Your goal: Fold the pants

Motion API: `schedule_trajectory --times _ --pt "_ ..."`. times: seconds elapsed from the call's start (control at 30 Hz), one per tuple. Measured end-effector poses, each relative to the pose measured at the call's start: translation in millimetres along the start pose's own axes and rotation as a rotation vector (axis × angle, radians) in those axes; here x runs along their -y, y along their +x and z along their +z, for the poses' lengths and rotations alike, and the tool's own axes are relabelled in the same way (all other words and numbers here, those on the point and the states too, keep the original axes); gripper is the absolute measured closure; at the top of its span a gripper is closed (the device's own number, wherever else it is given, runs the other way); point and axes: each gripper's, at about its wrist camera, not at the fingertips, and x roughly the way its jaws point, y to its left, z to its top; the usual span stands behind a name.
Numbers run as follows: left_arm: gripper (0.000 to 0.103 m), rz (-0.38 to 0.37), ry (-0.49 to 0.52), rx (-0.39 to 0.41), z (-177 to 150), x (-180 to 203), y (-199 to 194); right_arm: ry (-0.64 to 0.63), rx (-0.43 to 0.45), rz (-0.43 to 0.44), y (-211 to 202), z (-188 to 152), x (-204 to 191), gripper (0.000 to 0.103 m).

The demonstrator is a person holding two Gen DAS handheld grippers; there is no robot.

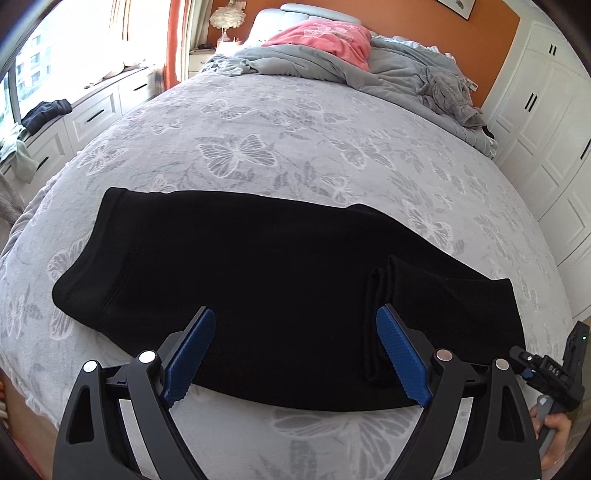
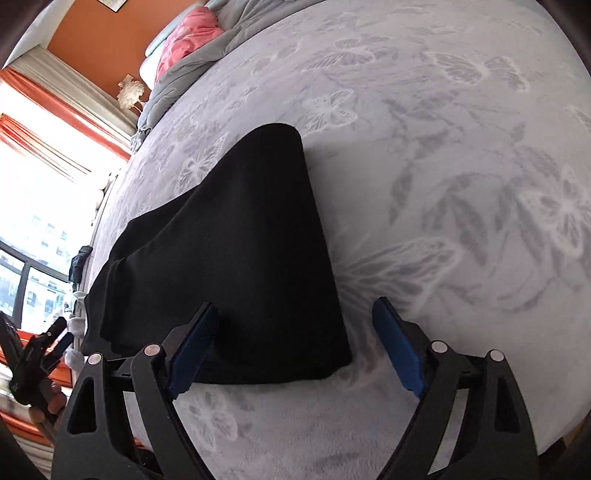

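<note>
On the bed (image 1: 295, 122), folded black pants (image 1: 258, 280) lie flat.

Bed (image 1: 332, 147) with grey butterfly-print cover. Black pants (image 1: 266, 280) lie folded flat near its front edge. Rumpled grey duvet (image 1: 388, 70) and pink cloth (image 1: 325, 37) at the head end, grey garment (image 1: 450, 96) beside them.

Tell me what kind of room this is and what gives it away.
A bedroom, almost certainly. The black pants lie on a wide bed under a butterfly-patterned cover, with a padded headboard at the far end, a lamp on a nightstand beside it, and white wardrobes along one wall.
</note>
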Motion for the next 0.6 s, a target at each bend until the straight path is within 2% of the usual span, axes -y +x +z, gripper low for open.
schedule_trajectory --times 0.03,0.1,0.2,0.33,0.4,0.47,0.5,0.53,0.6 --pt "0.017 -0.004 0.0 -0.003 1.3 4.6 2.8 -0.03 0.009 0.012 2.2 -0.5 -7.4 0.074" --pt "0.017 -0.002 -0.002 -0.004 4.1 11.9 7.8 -0.03 0.024 0.029 -1.2 1.2 -14.2 0.081" --pt "0.017 -0.014 -0.013 -0.008 8.1 21.6 12.0 -0.107 0.106 0.043 -30.1 11.9 -30.8 0.083" --pt "0.017 -0.043 -0.014 -0.012 8.4 24.7 14.0 -0.119 0.175 0.035 -61.2 24.2 -24.1 0.085" --pt "0.017 -0.023 0.002 -0.015 6.2 23.8 18.5 -0.138 0.175 -0.061 -55.3 24.6 -15.5 0.083" --pt "0.017 -0.005 0.002 -0.043 3.1 19.1 26.4 -0.167 0.078 -0.179 -26.1 23.3 -5.5 0.078" --pt "0.017 -0.006 -0.003 -0.058 2.5 14.5 28.5 -0.138 0.036 -0.202 -17.4 20.7 0.0 0.074" --pt "0.017 -0.002 -0.016 -0.064 1.8 7.4 27.6 -0.116 0.065 -0.195 -24.1 17.6 0.7 0.072" --pt "0.017 -0.006 -0.058 -0.044 -0.6 -11.7 16.9 -0.162 0.181 -0.254 -48.8 15.0 -18.3 0.068"
